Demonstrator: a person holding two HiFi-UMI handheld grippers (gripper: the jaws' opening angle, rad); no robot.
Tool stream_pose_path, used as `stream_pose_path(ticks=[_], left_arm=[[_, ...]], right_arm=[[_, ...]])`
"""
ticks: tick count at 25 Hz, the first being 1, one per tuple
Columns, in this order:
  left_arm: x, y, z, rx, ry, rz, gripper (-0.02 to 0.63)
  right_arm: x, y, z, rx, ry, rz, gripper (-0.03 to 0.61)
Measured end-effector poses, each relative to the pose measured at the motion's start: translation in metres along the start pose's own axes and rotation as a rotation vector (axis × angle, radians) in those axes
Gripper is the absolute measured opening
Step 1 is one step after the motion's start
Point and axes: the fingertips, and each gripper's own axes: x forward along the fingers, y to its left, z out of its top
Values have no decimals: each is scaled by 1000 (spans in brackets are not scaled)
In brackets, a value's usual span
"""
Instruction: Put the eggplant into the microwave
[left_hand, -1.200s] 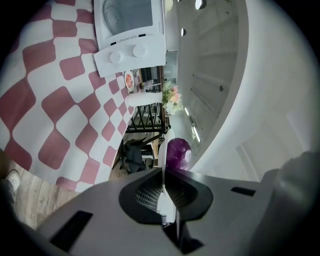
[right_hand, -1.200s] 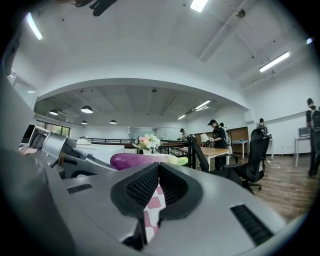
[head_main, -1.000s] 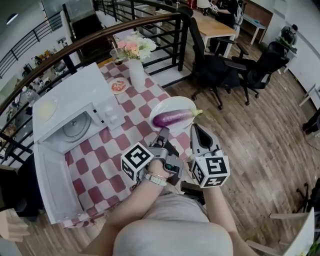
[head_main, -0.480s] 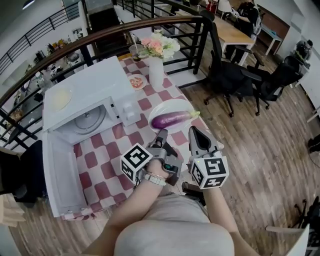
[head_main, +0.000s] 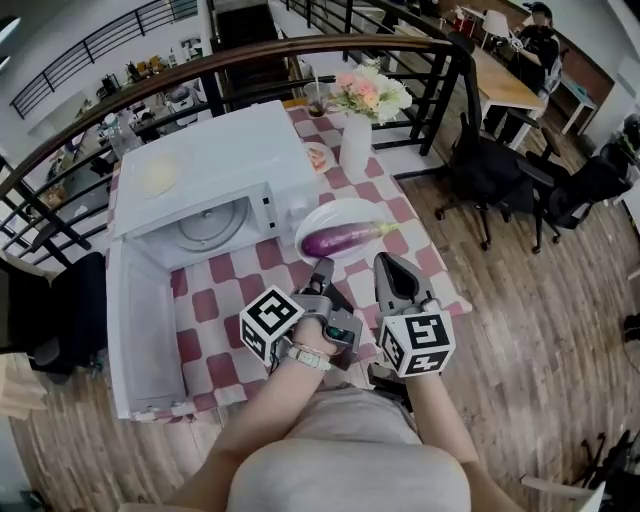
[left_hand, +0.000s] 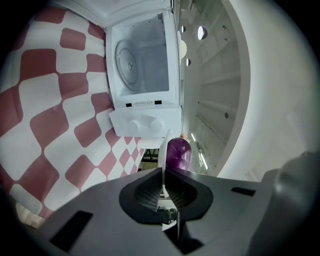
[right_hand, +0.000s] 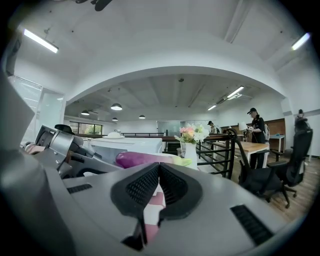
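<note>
A purple eggplant (head_main: 341, 240) lies on a white plate (head_main: 322, 217) on the checked table, just right of the white microwave (head_main: 225, 160). The microwave's door (head_main: 140, 325) hangs wide open toward me, showing the glass turntable (head_main: 211, 224). My left gripper (head_main: 322, 268) is shut and empty, its tip just short of the plate's near rim. My right gripper (head_main: 386, 266) is beside it, shut and empty. In the left gripper view the eggplant (left_hand: 178, 152) shows just past the shut left gripper (left_hand: 163, 171). In the right gripper view the eggplant (right_hand: 142, 159) lies ahead of the right gripper (right_hand: 159, 167).
A white vase of flowers (head_main: 357, 140), a small dish (head_main: 318, 156) and a cup (head_main: 318, 100) stand at the table's far end. A black railing (head_main: 300, 55) runs behind the table. Office chairs (head_main: 500, 175) stand on the wooden floor to the right.
The table, microwave and plate have slid rightward in the head view as I turned. Both grippers went along, still shut, staying just short of the plate.
</note>
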Motion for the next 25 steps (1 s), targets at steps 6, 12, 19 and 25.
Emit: stream_pose_path(ticks=[6, 12, 19, 25], left_arm=[[-16, 4, 34, -12, -60, 7, 17], [-34, 13, 65, -29, -116, 16, 17], [-54, 14, 93, -45, -170, 8, 17], [-73, 16, 120, -57, -236, 1, 17]], right_arm=[[25, 32, 1, -4, 6, 71, 25], [48, 68, -3, -17, 21, 141, 25], [70, 100, -8, -28, 44, 209, 25], [86, 131, -12, -40, 52, 279, 25]])
